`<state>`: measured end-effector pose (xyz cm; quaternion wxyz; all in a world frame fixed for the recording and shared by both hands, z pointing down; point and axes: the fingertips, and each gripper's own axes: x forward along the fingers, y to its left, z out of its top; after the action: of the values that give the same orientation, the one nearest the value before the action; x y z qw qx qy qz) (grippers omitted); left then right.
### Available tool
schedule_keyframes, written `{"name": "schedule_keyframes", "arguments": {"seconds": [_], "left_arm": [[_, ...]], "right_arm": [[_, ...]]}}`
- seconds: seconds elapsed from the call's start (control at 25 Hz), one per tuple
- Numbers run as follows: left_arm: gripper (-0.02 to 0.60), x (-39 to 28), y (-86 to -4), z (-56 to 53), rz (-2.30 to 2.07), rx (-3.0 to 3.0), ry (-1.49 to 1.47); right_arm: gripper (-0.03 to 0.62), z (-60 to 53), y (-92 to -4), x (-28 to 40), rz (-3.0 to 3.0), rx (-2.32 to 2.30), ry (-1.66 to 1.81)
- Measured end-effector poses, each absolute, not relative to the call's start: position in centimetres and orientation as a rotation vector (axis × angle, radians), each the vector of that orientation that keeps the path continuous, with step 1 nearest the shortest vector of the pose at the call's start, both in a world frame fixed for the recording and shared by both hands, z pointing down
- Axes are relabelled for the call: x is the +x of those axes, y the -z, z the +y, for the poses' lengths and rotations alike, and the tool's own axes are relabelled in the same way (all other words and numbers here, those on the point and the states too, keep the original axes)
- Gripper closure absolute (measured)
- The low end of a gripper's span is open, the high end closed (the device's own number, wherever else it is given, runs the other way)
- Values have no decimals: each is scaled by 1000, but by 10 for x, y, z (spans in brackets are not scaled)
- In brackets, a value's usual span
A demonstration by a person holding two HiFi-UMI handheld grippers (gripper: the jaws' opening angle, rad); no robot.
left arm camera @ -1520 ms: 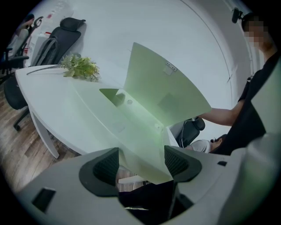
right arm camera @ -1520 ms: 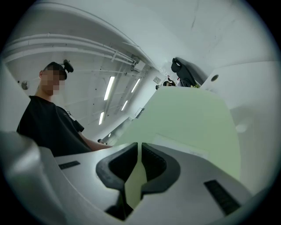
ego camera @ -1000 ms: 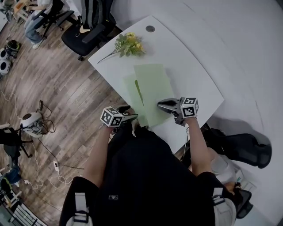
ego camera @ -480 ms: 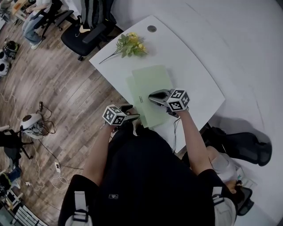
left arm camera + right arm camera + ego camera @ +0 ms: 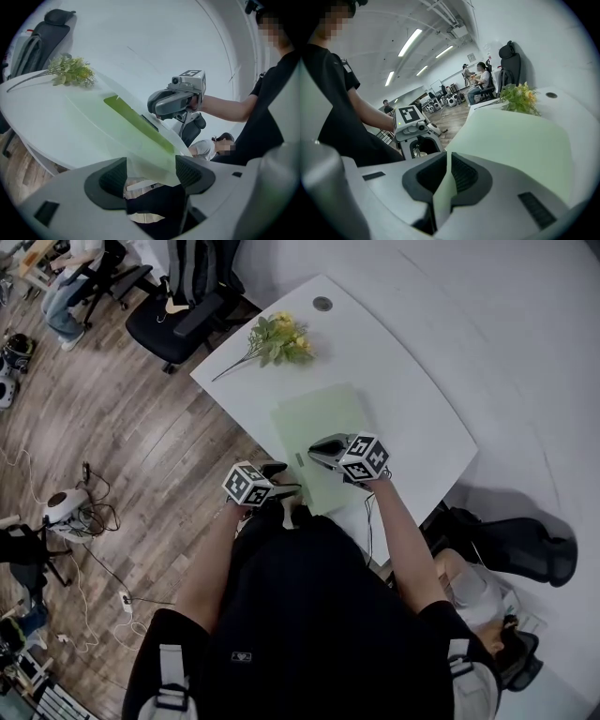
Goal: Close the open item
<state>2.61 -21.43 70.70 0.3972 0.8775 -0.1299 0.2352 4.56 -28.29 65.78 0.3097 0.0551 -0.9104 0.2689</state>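
A pale green folder (image 5: 323,427) lies on the white table (image 5: 412,399), its top cover (image 5: 515,140) nearly down over the lower leaf. My right gripper (image 5: 314,448) is shut on the cover's near edge; a fold of green sheet stands pinched between its pads (image 5: 447,176). My left gripper (image 5: 289,489) is at the table's near edge, jaws open (image 5: 150,173). The folder's near corner (image 5: 140,136) lies across the gap between its pads, which do not press on it. The right gripper (image 5: 164,101) hovers over the folder in the left gripper view.
A sprig of yellow and green flowers (image 5: 277,337) lies at the table's far left, next to a round grommet (image 5: 322,304). A black office chair (image 5: 173,315) stands beyond the table. Cables and devices lie on the wood floor (image 5: 66,502) to the left.
The right gripper has swung left and down with the cover, laying it over the lower leaf, so the folder went from spread open to nearly flat. The left gripper barely moved.
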Motion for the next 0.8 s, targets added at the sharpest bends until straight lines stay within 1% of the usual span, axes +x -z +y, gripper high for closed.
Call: {"name": "schedule_keyframes", "arguments": {"seconds": [0.8], "left_arm": [[267, 16, -709, -219, -168, 2279, -660]], "right_arm": [[569, -267, -694, 25, -2286, 203, -675]]}}
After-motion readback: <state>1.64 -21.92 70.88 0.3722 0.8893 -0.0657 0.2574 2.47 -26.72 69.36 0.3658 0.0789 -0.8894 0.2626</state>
